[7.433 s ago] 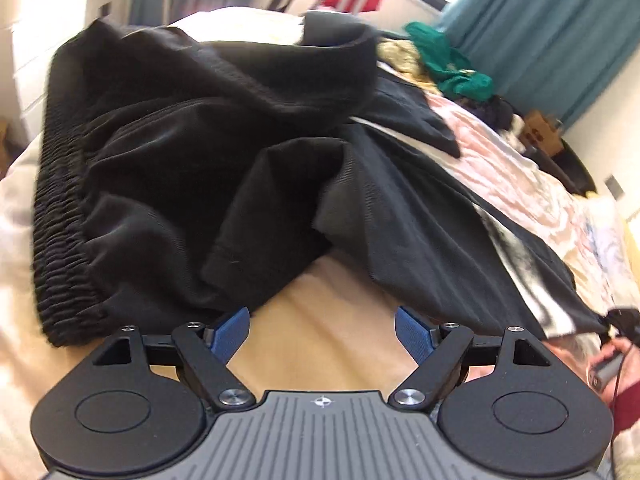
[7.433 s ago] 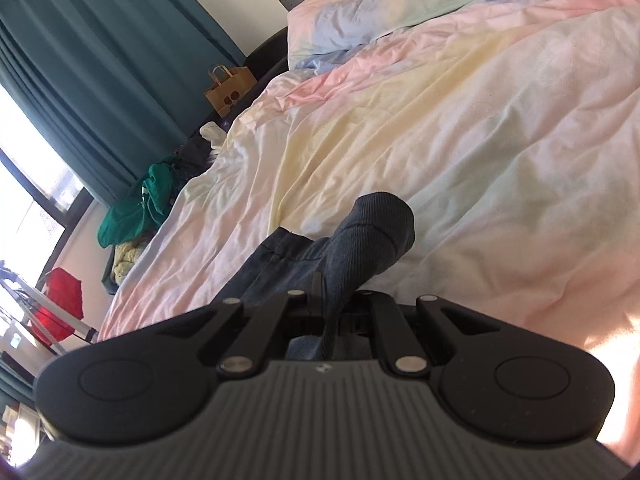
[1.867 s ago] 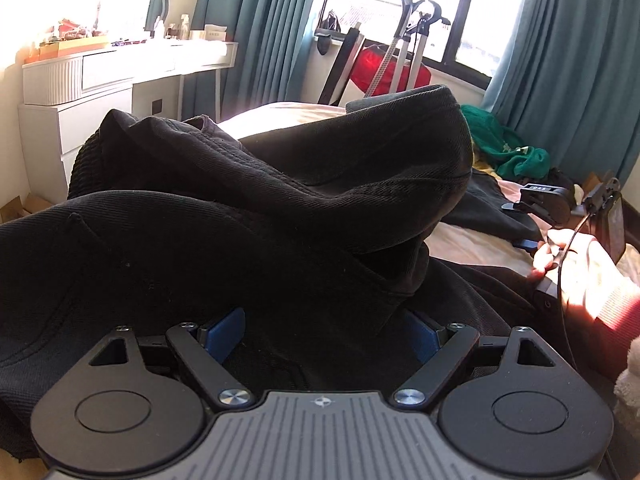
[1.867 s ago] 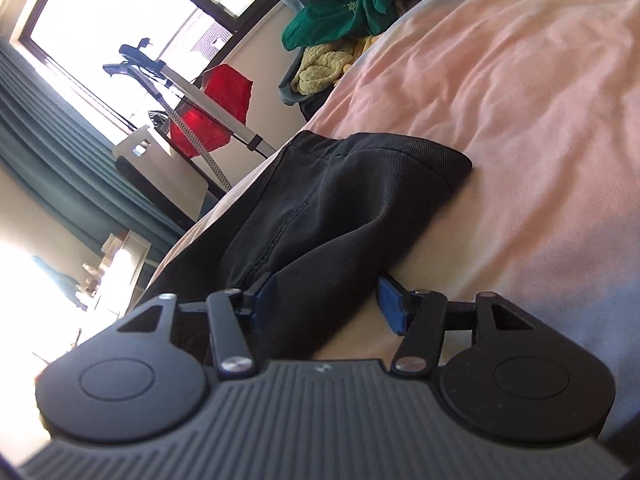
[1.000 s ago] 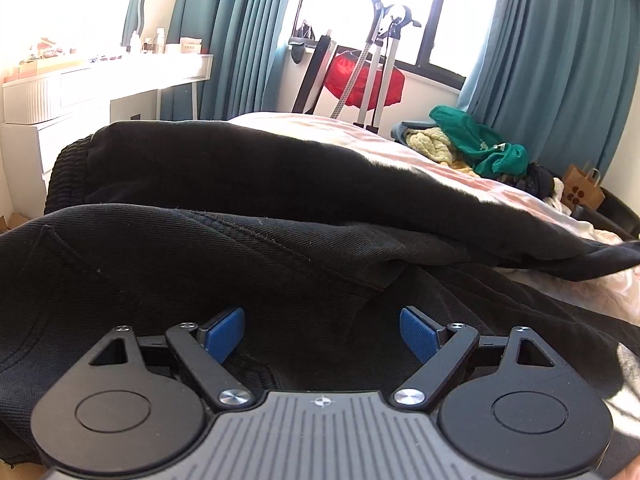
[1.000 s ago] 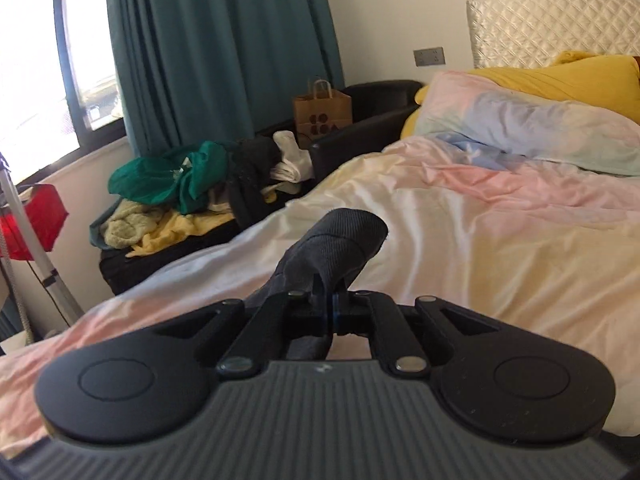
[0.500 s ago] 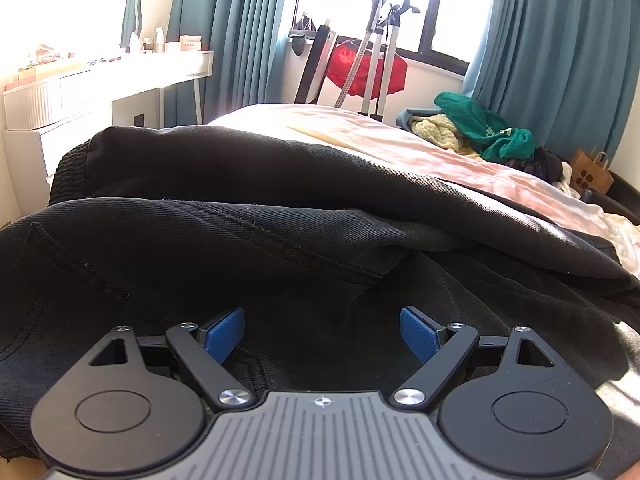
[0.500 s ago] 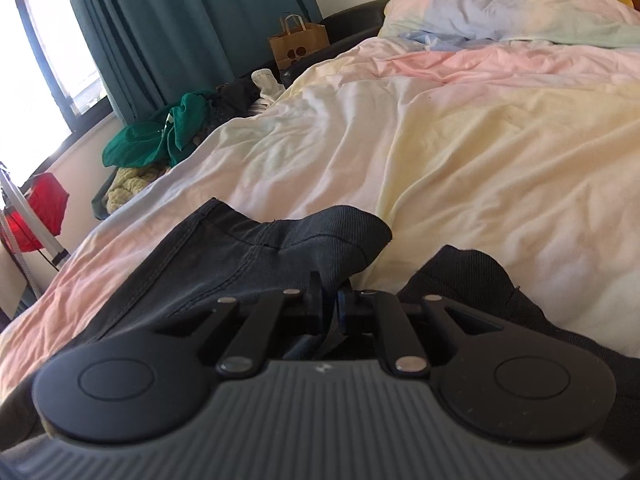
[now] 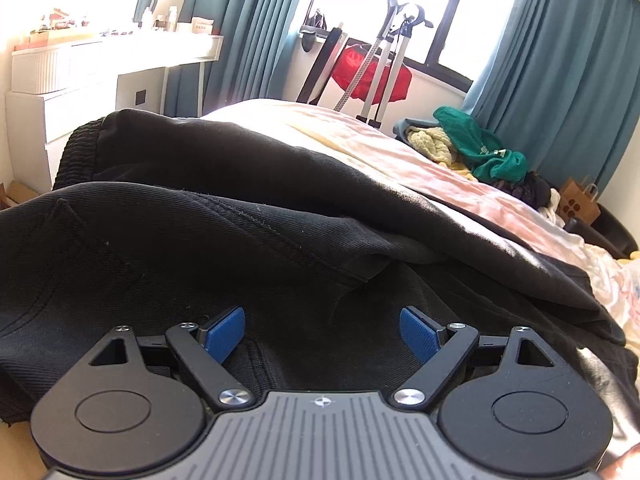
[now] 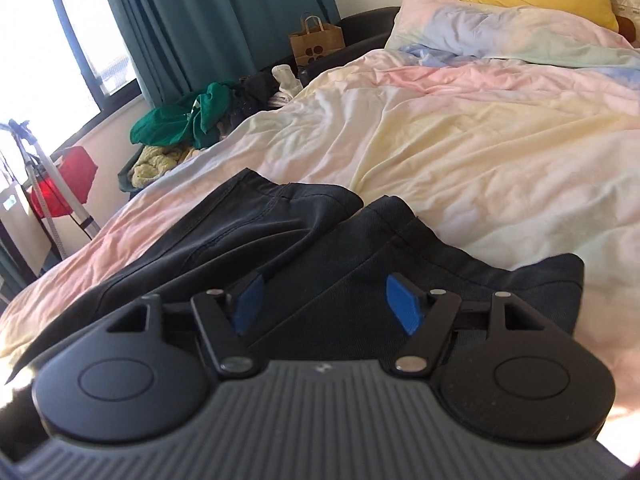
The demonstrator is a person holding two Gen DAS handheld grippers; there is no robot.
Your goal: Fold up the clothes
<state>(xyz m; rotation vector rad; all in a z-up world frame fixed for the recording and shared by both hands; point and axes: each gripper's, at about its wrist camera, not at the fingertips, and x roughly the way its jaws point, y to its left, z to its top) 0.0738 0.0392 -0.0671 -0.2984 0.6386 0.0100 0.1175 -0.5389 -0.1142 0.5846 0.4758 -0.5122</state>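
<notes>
Trousers of black twill cloth (image 9: 248,240), lying doubled over on the pastel patchwork duvet of the bed (image 10: 480,128).
Left tongs (image 9: 322,330) gape wide over the seat, holding nothing; right tongs (image 10: 326,304) likewise spread, empty, above the leg hems.

black trousers (image 10: 304,248) ahead, bare duvet (image 10: 500,148) beyond

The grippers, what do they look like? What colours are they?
Both match. The left gripper and right gripper each have blue ridged pads on black jointed fingers with silver screws, two round black discs at the sides, and a grey ribbed body with a small cross mark.
</notes>
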